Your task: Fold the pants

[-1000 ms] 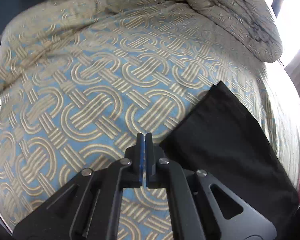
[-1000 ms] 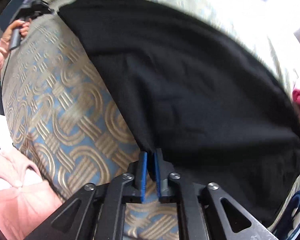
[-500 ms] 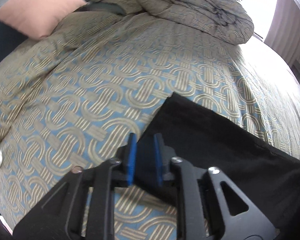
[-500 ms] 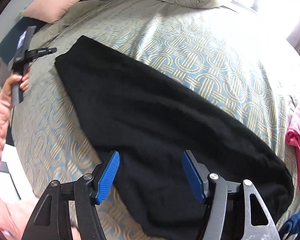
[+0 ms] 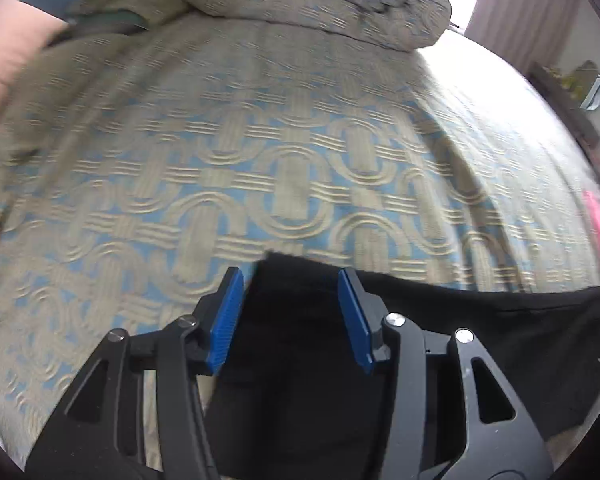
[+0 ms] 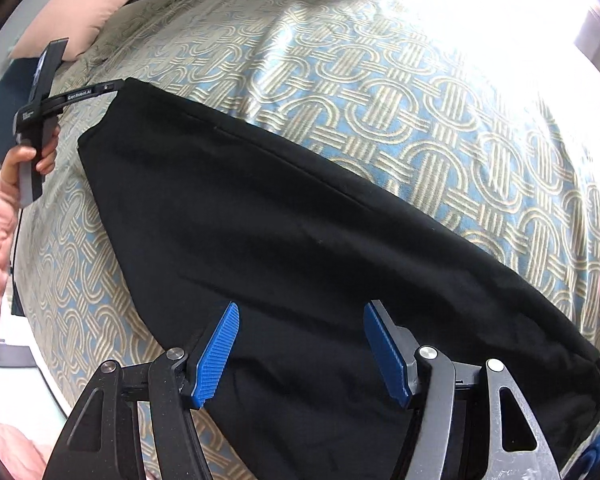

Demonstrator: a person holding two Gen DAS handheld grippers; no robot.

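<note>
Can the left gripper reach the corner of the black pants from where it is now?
Probably yes: the left gripper is open, the pants corner lies between its fingers, and nothing blocks it.

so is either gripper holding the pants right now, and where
Neither. The left gripper and the right gripper are both open over the black pants, which lie flat on the bed.

Pants [image 6: 300, 240]: matt black cloth, smooth; bedspread [image 6: 420, 92]: woven cloth, raised ribbed pattern; pads [image 6: 216, 356]: blue ridged plastic.
</note>
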